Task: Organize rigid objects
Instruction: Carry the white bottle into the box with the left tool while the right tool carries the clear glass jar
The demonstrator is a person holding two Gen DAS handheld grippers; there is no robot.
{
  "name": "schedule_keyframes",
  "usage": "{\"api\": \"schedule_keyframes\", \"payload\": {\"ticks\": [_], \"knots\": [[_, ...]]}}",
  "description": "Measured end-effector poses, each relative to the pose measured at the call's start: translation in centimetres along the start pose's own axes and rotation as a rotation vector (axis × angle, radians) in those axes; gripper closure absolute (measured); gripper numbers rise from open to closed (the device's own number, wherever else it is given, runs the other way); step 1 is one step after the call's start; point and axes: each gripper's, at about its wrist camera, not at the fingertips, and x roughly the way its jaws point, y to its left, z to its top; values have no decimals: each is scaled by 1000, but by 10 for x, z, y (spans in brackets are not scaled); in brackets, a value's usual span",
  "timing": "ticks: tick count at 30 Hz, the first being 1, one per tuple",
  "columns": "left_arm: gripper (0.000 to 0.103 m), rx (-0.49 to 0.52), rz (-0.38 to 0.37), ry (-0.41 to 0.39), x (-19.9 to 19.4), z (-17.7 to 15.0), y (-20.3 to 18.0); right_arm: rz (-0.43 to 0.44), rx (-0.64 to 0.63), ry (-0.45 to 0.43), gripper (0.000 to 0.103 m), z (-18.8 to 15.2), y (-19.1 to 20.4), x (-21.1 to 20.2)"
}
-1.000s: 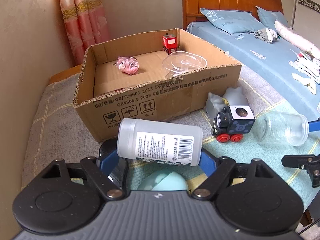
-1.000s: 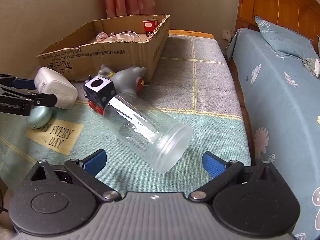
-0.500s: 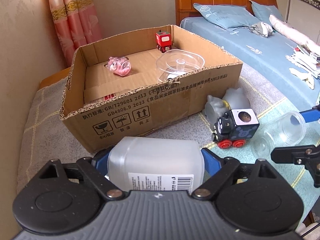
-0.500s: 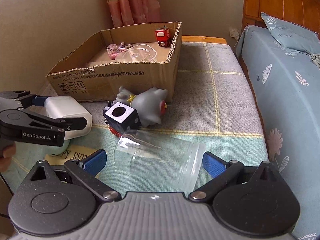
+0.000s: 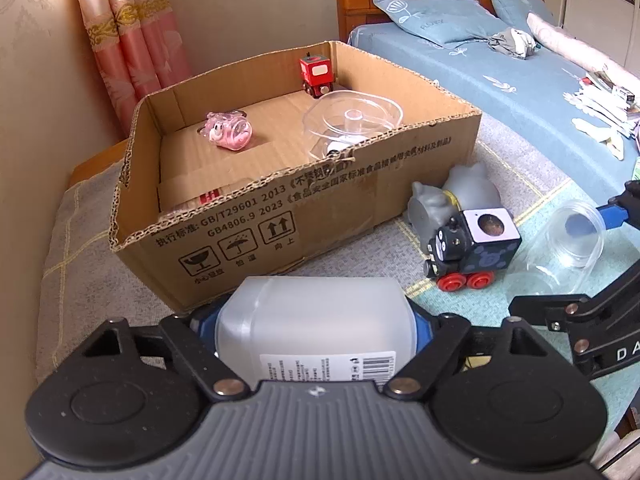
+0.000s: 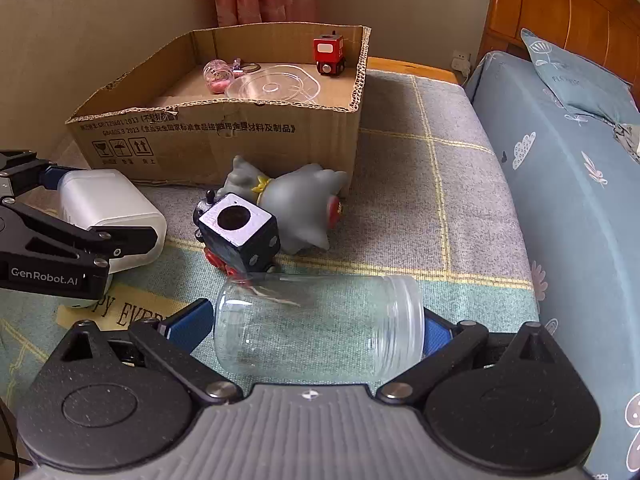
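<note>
My left gripper [image 5: 316,320] is shut on a white plastic bottle [image 5: 316,324] lying crosswise between its blue pads, just in front of the cardboard box [image 5: 320,208]. The bottle also shows in the right wrist view [image 6: 108,216]. My right gripper [image 6: 316,328] is shut on a clear glass jar [image 6: 320,320], held sideways with its mouth to the right; the jar also shows in the left wrist view [image 5: 568,240]. A black toy train [image 5: 472,252] and a grey figure [image 5: 456,196] lie beside the box.
Inside the box are a red toy train [image 5: 316,74], a pink toy [image 5: 228,136] and a clear plastic lid [image 5: 352,120]. A bed with blue sheets [image 6: 560,184] is to the right. A wall [image 5: 36,120] is to the left.
Both grippers closed in on their objects: the left took hold of the white bottle, the right closed around the glass jar and turned it crosswise. Both have risen slightly toward the box.
</note>
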Motion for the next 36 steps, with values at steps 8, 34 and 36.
{"api": "schedule_keyframes", "payload": {"ticks": [8,34,36], "knots": [[20,-26,-34,-13,-14,0,4,-5,-42,-9,10,-1,-5,-7],[20,15,-8,-183,-68,66,13,181,-271,-162,10,65,-7,-68],[20,8,6,-193,-66,75,19,177,-283,-177,10,73,-4,-68]]}}
